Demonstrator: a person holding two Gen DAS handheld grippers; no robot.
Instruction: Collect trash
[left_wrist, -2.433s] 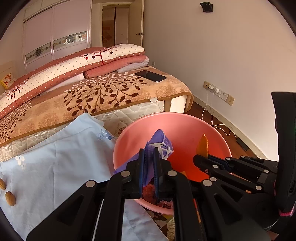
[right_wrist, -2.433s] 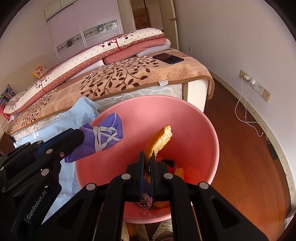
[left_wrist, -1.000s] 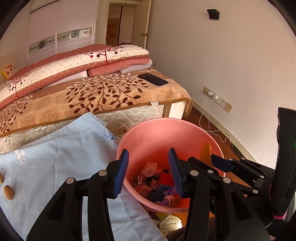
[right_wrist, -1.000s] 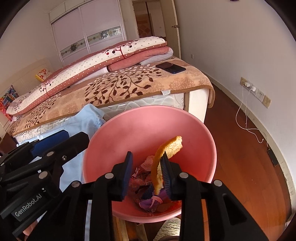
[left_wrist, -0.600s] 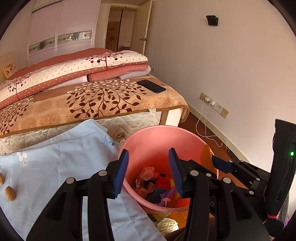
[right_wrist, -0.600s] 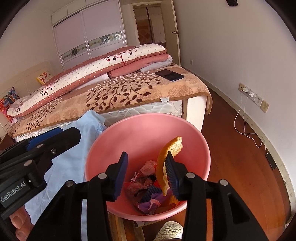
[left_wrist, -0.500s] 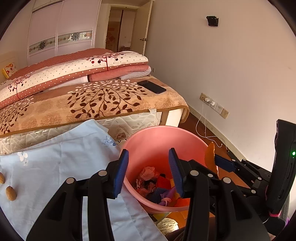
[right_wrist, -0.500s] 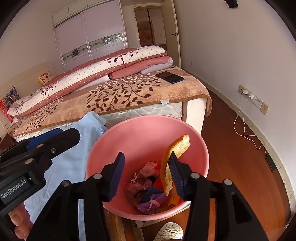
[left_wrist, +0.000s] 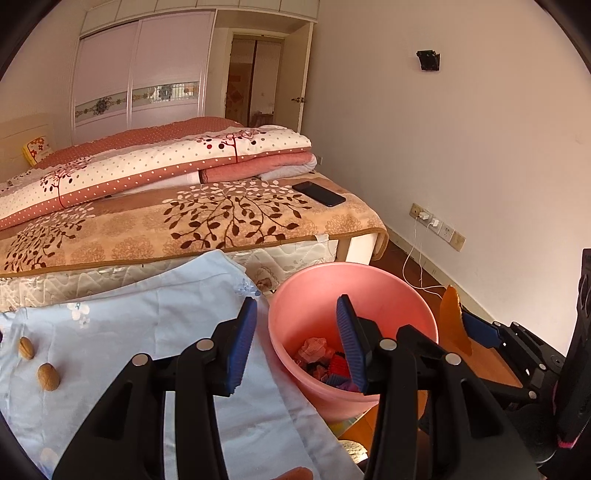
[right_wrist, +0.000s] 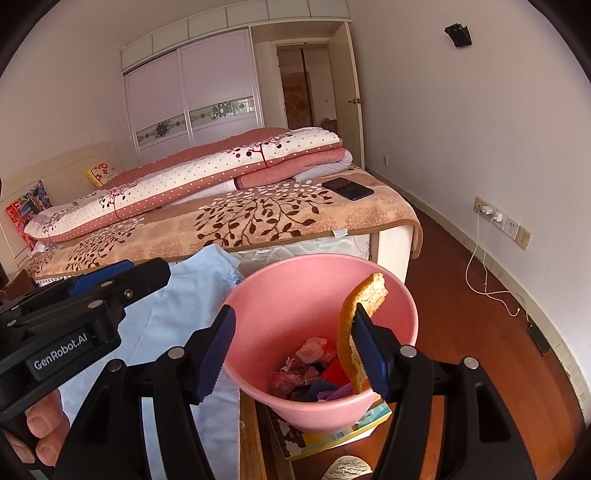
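Note:
A pink bin (left_wrist: 373, 295) stands beside the bed and holds several scraps of trash (left_wrist: 325, 360). It also shows in the right wrist view (right_wrist: 291, 288), with the trash (right_wrist: 314, 365) at its bottom. My left gripper (left_wrist: 295, 343) is open and empty above the bin's left rim. My right gripper (right_wrist: 291, 350) is open above the bin. An orange peel (right_wrist: 354, 325) clings to the inner face of its right finger; it also shows in the left wrist view (left_wrist: 452, 321). Two nuts (left_wrist: 48, 376) lie on a pale blue cloth (left_wrist: 122, 332).
A bed (right_wrist: 258, 218) with folded quilts and a dark phone (right_wrist: 347, 188) lies behind the bin. A white cable (right_wrist: 487, 273) hangs from wall sockets over the wooden floor on the right. A colourful box (right_wrist: 332, 435) sits under the bin.
Both grippers have opened and drawn back and up from the bin. The purple mask dropped from the left gripper into the bin. The peel stays stuck to the right gripper's finger.

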